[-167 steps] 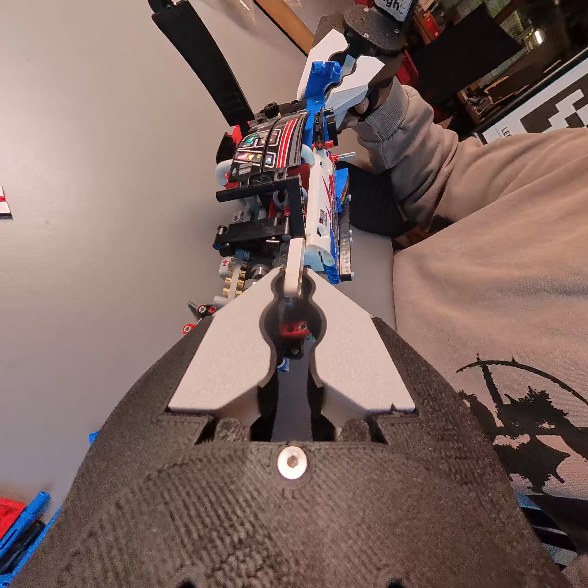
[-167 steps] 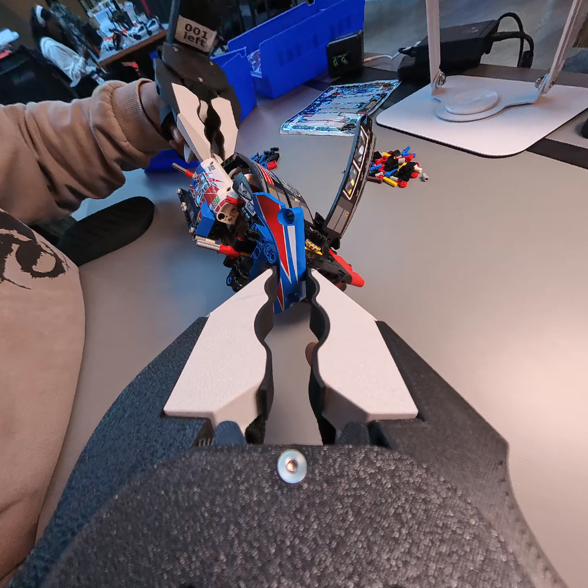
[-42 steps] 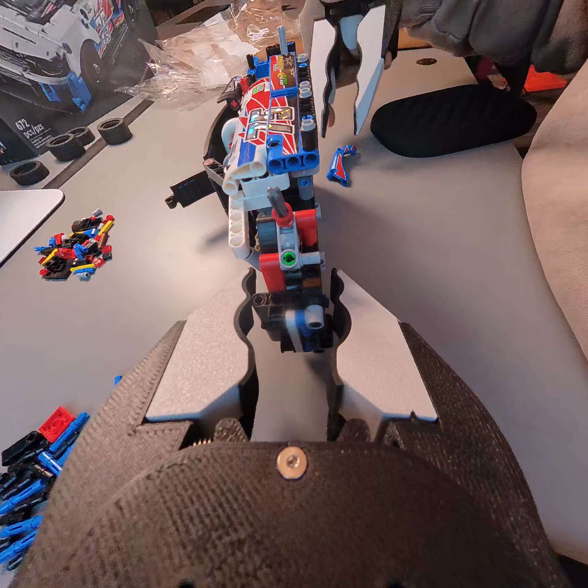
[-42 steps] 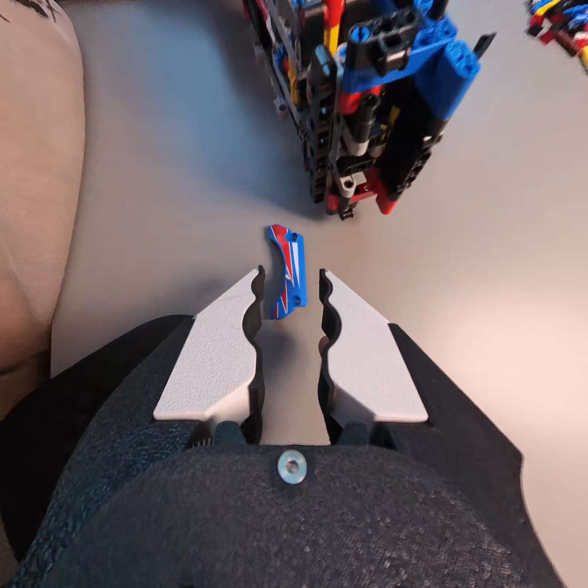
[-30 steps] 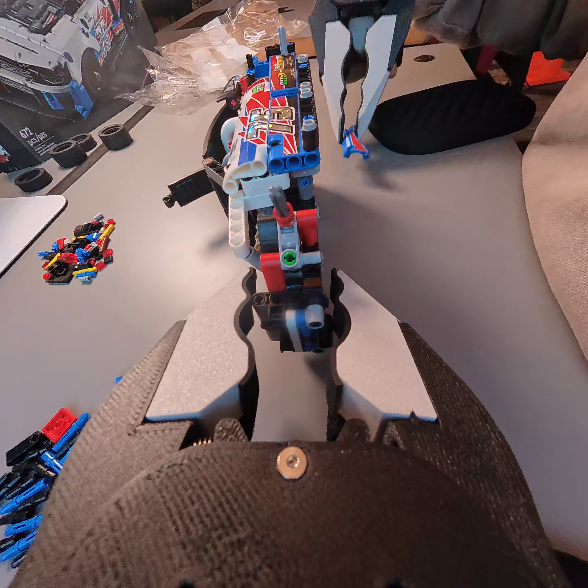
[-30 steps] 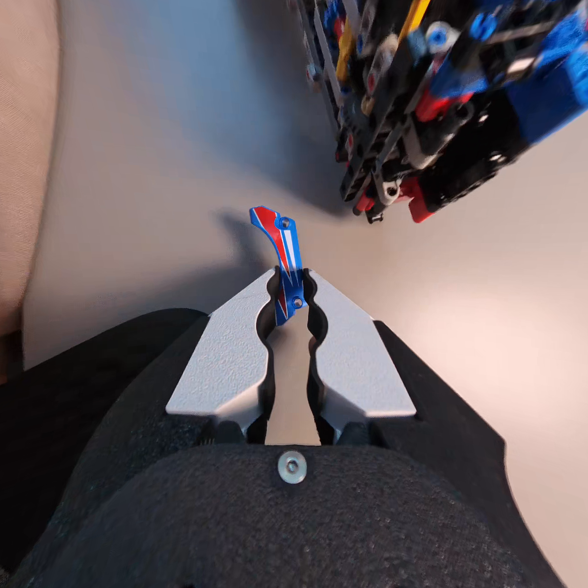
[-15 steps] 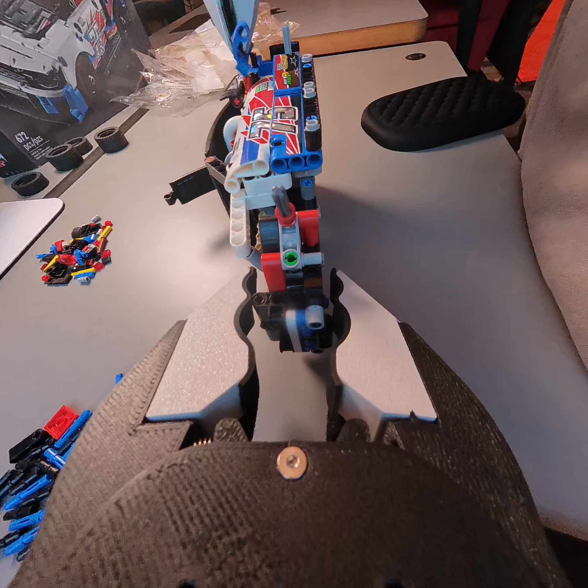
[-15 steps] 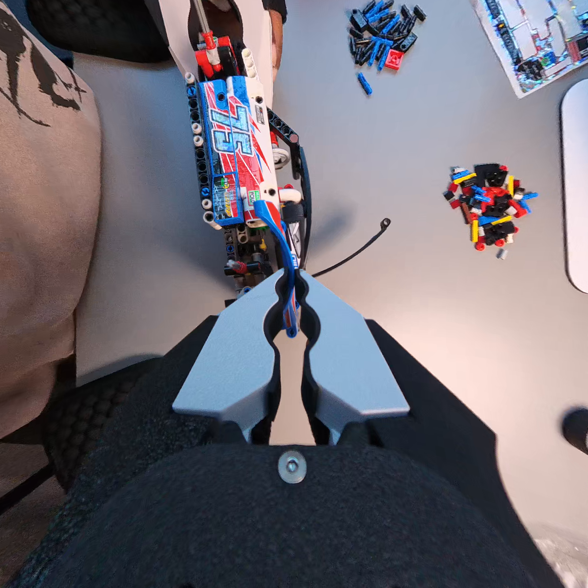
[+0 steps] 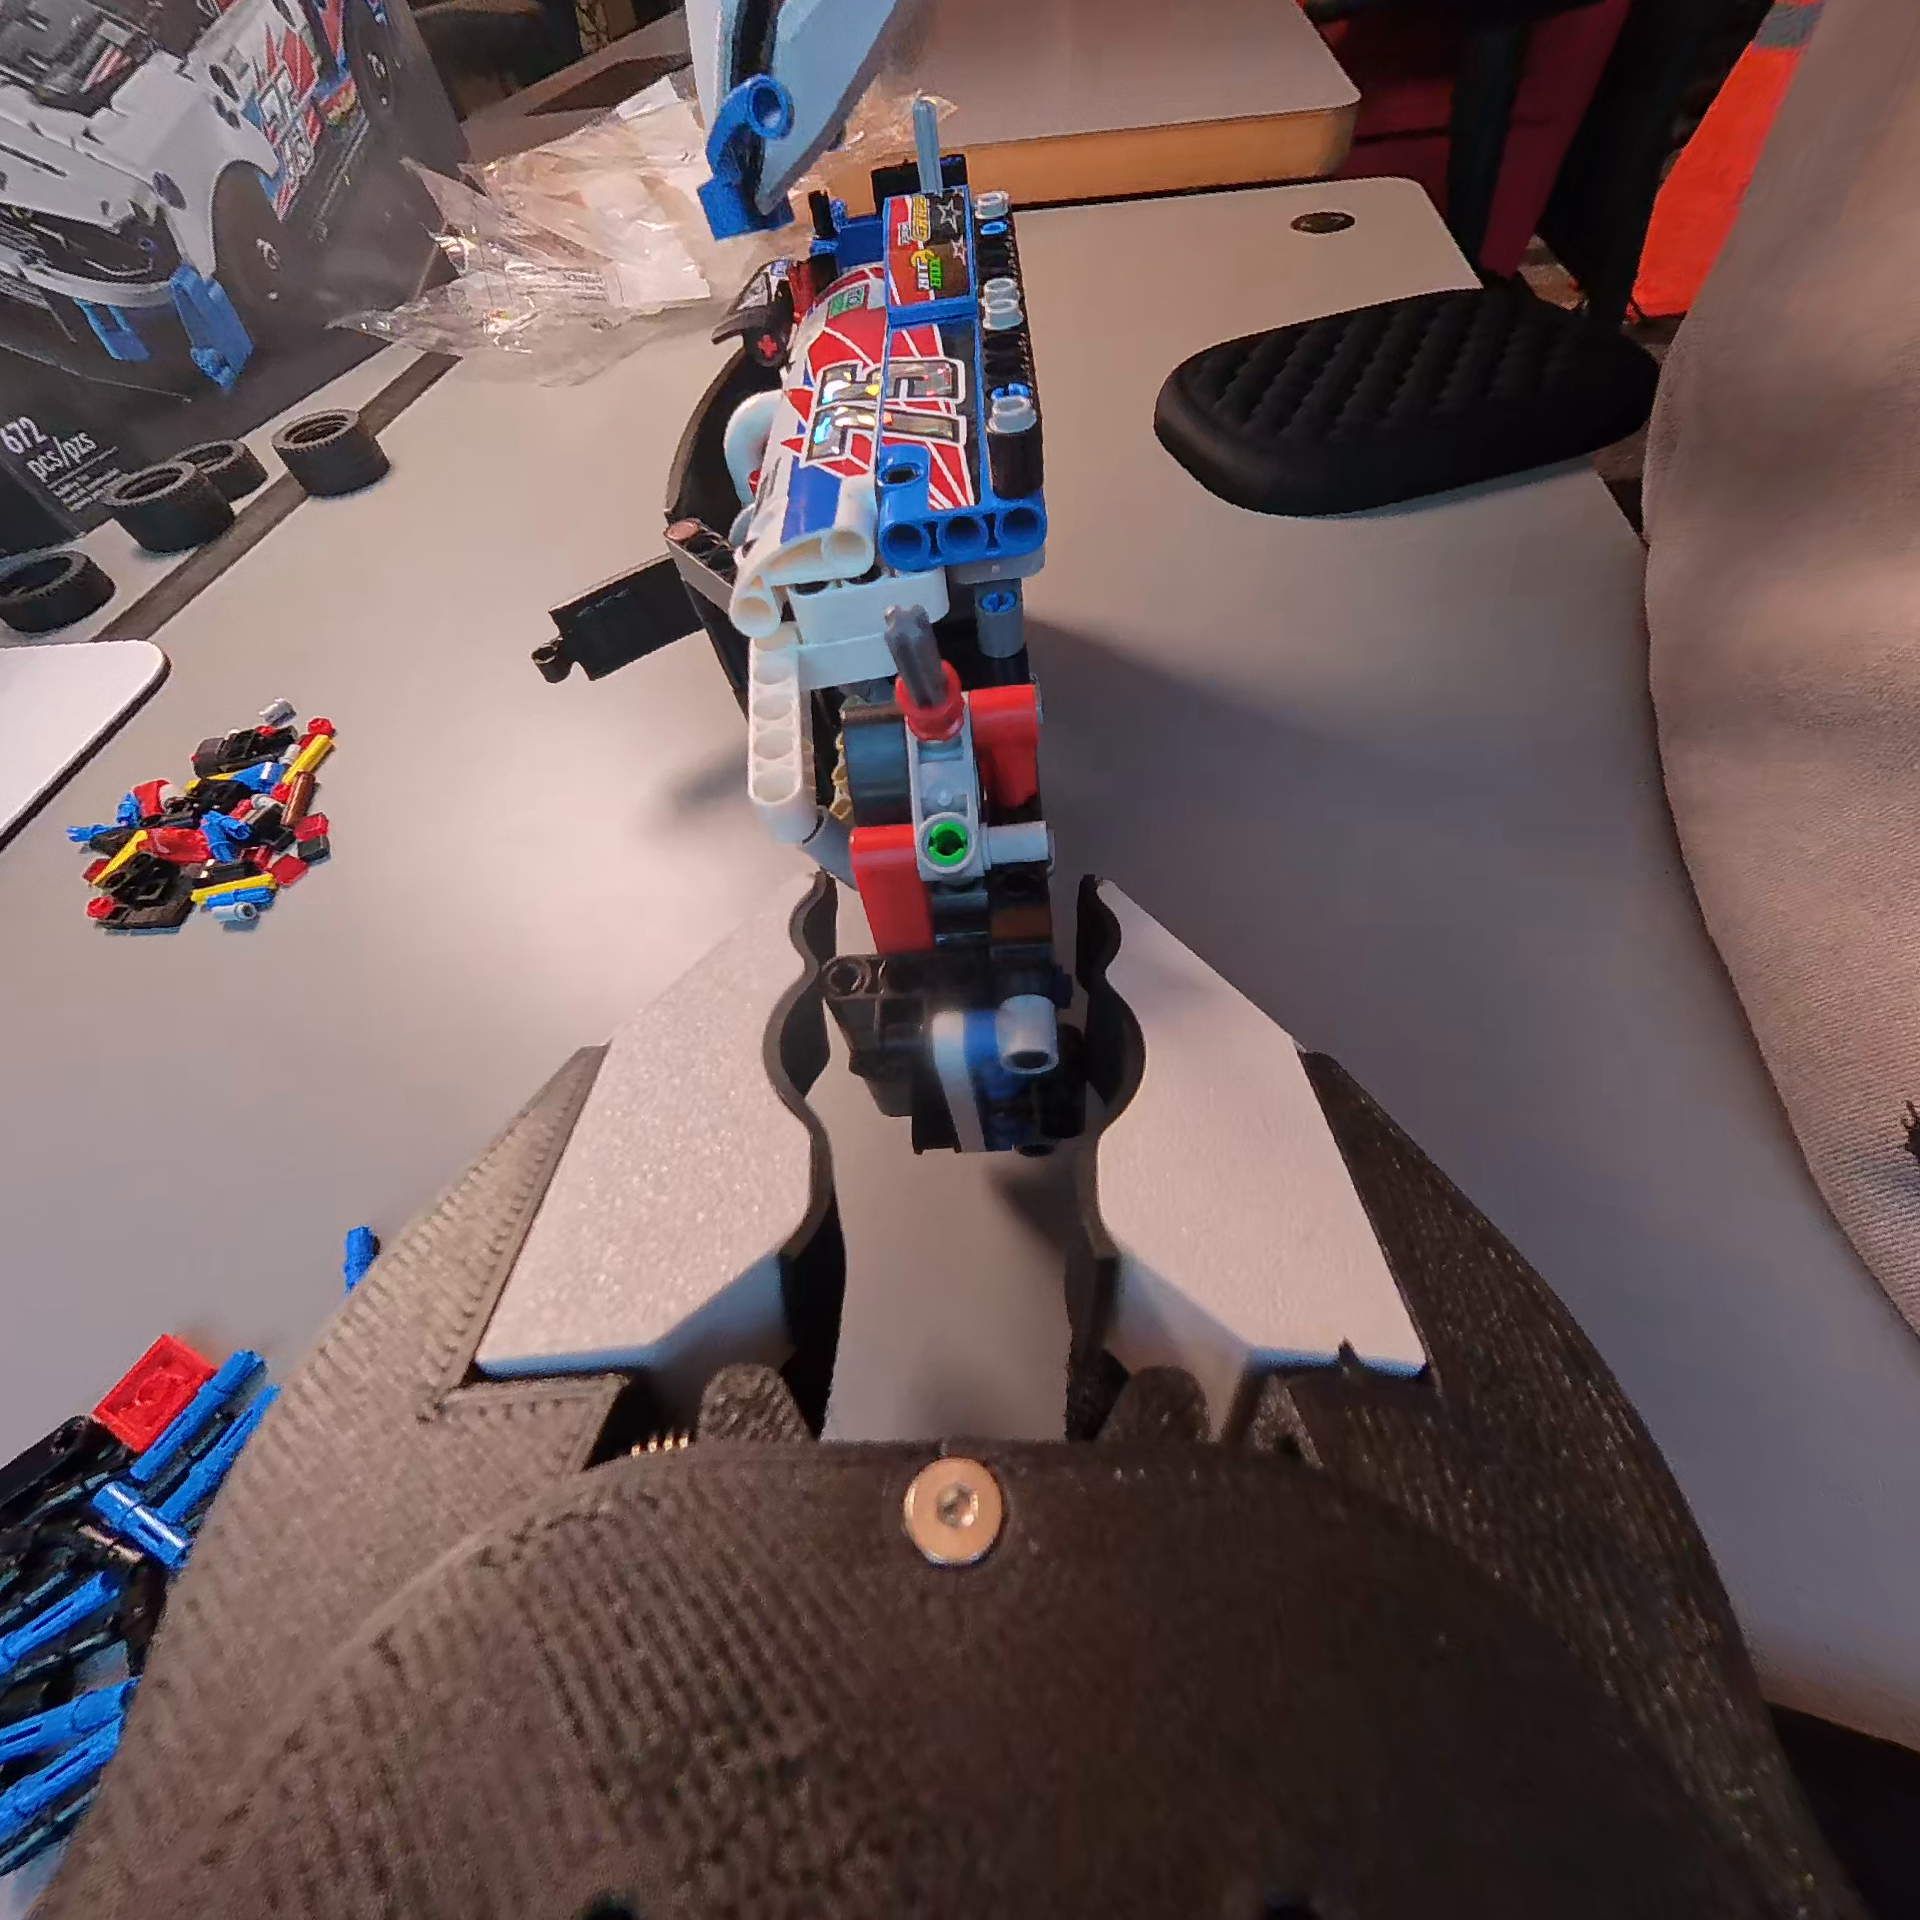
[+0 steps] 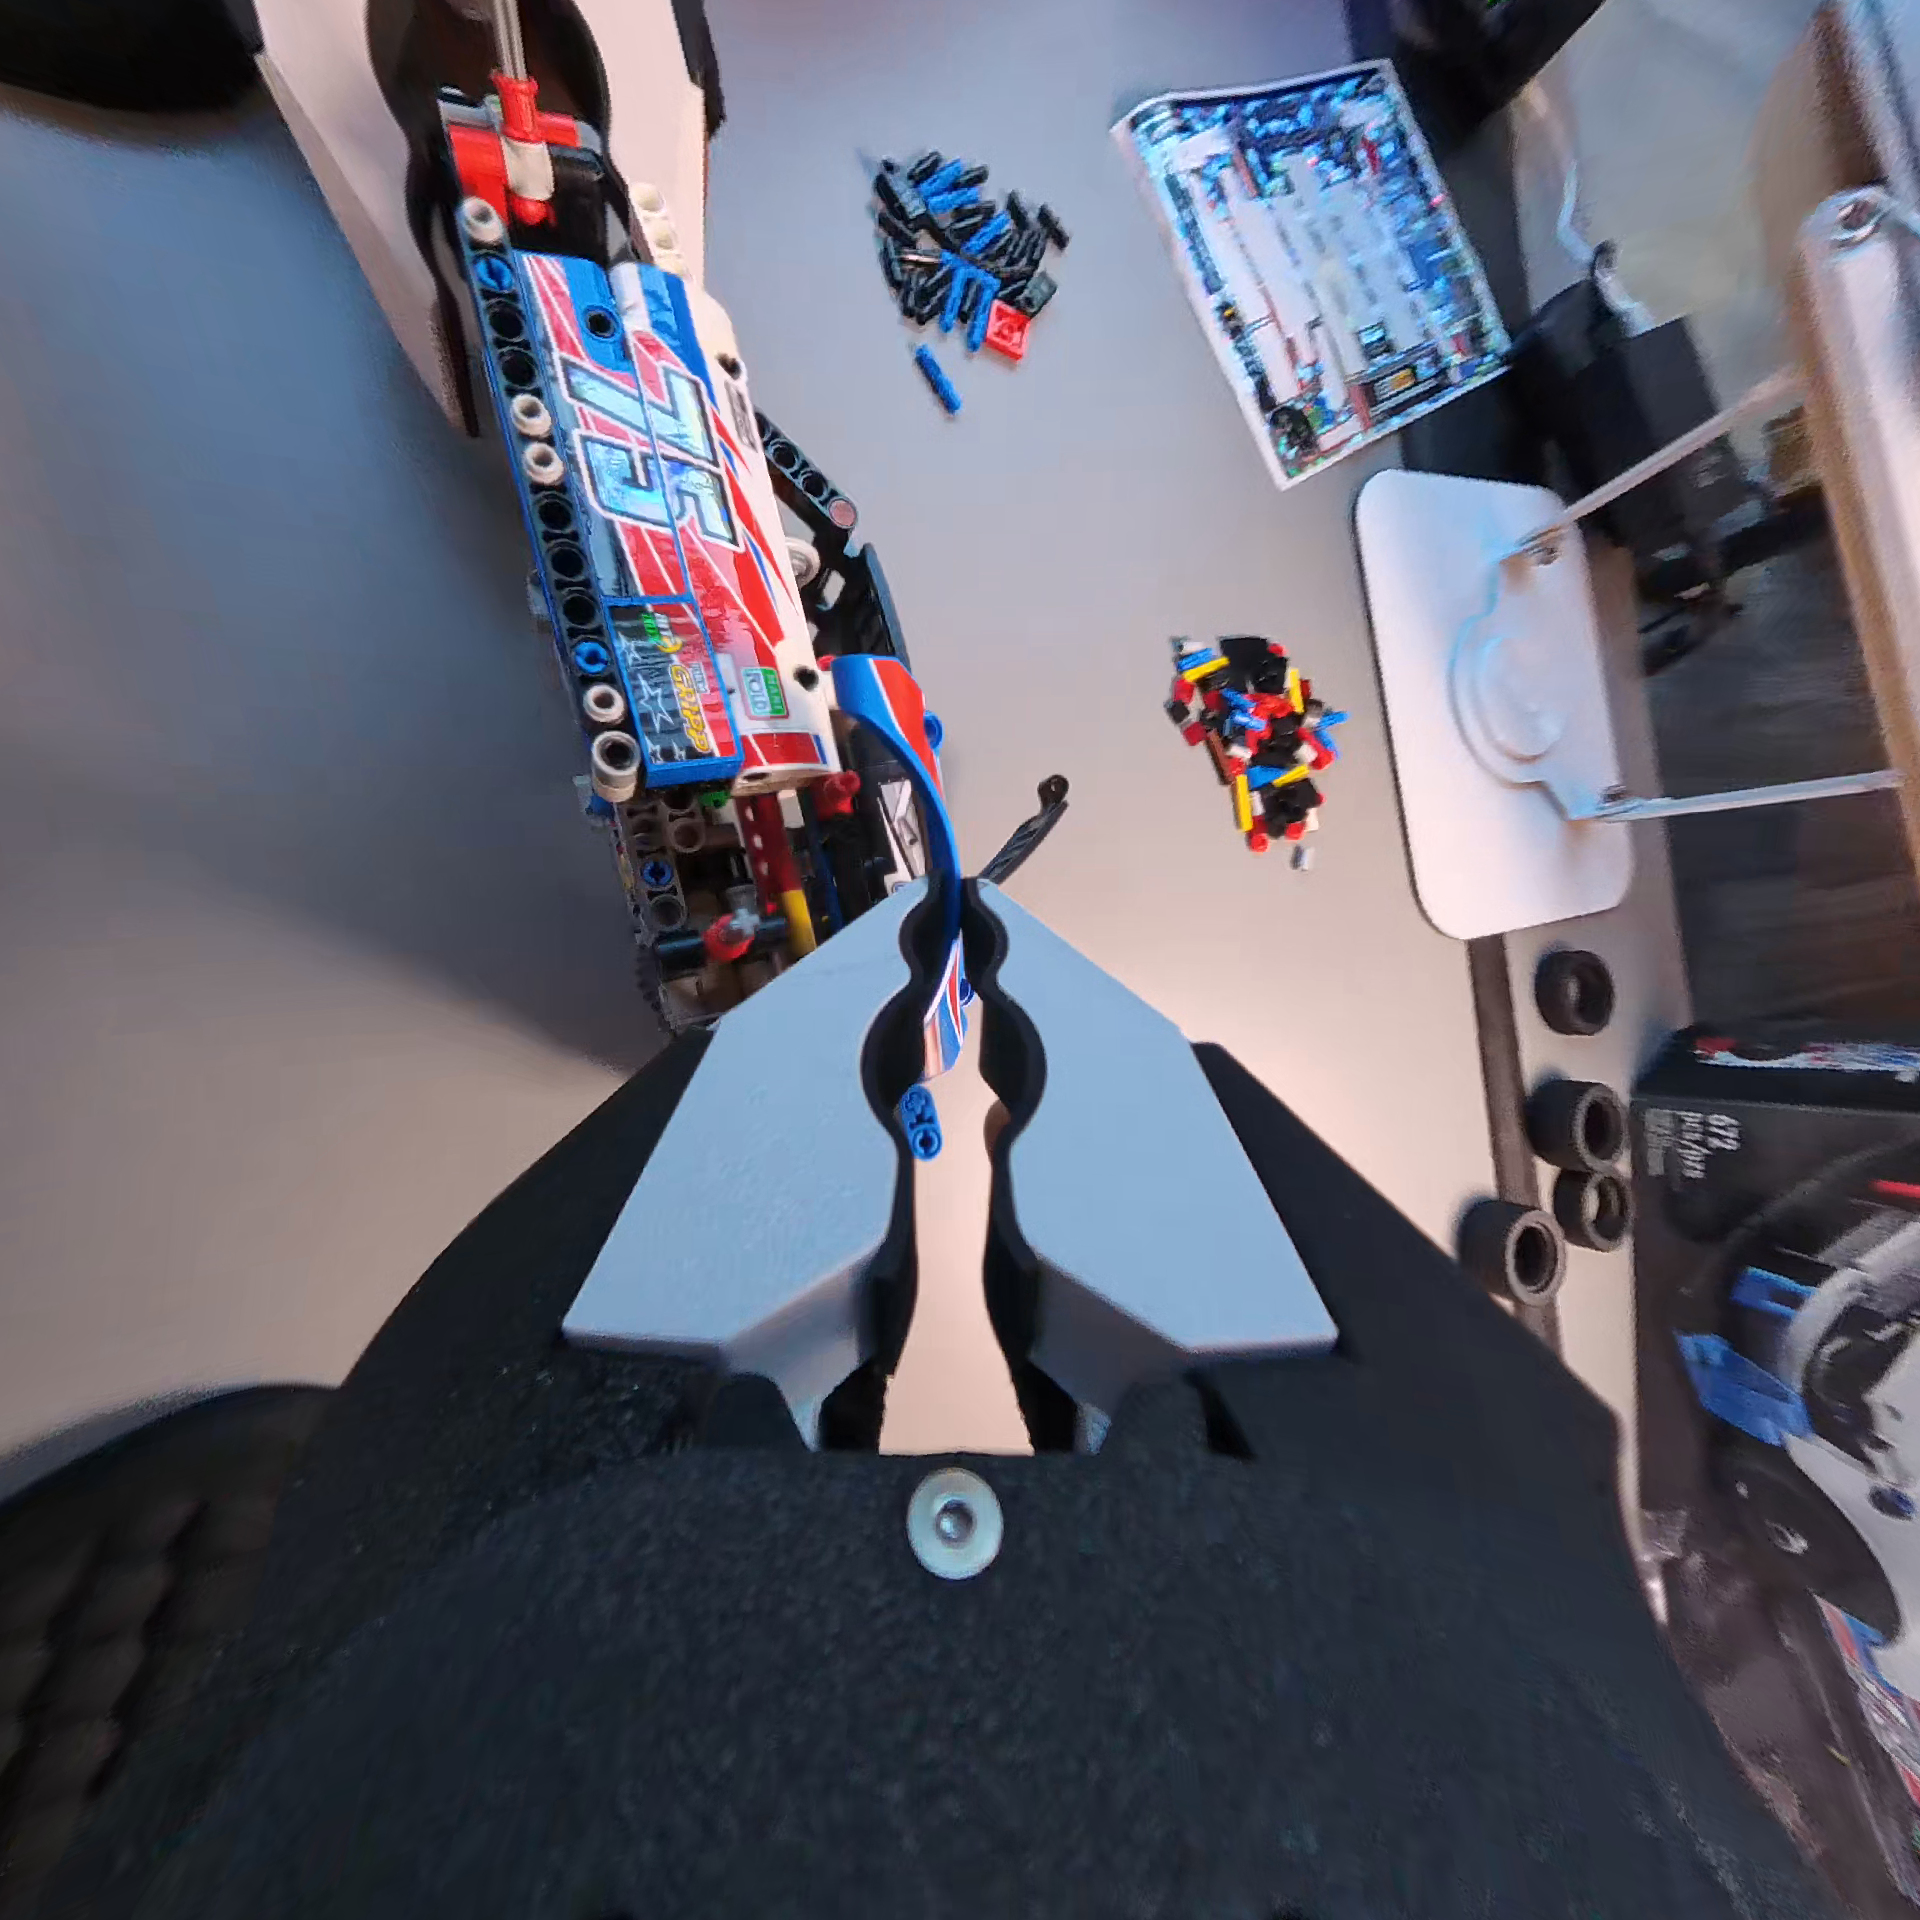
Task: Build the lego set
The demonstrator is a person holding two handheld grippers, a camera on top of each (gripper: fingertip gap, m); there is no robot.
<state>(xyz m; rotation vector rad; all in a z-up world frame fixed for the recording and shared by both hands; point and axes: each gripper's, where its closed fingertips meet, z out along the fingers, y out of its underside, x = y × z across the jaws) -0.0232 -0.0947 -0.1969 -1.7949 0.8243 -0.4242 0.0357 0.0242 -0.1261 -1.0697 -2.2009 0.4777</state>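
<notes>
A: Left wrist view first. What does the left gripper [image 9: 951, 1023] have?

B: Its jaws are clamped on the dark back end of the lego car [image 9: 914, 457], which sticks out over the grey table [image 9: 416, 1039], nose away from the camera. That grip looks the same as a second ago. What is new is at the top: the right gripper [image 9: 769, 114] has come in above the far end of the car, carrying the curved blue panel [image 9: 740, 156]. A moment back that panel lay on the table beside the car.

A: Anything else around?

B: A mixed heap of small parts [image 9: 203, 816] to the left, loose tyres [image 9: 249, 473] by the set's box [image 9: 156, 187], and blue pins [image 9: 94, 1538] at the near left edge.

A: And the right wrist view?

B: The right gripper [image 10: 951, 940] is pinched on the blue panel [image 10: 914, 790], fingers nearly closed around its thin edge. The panel's curved red-and-blue end sits right at the end of the car [image 10: 665, 520], by the white striped side; I cannot tell if it touches yet. Beyond lie the instruction booklet [image 10: 1314, 260] and the same heap of parts [image 10: 1252, 732].

A: So what does that mean for the build?

B: The dropped panel is picked up again and back at its spot, so I'd say the next thing is lining its pin holes up and pressing it on while the left side holds the car steady
</notes>
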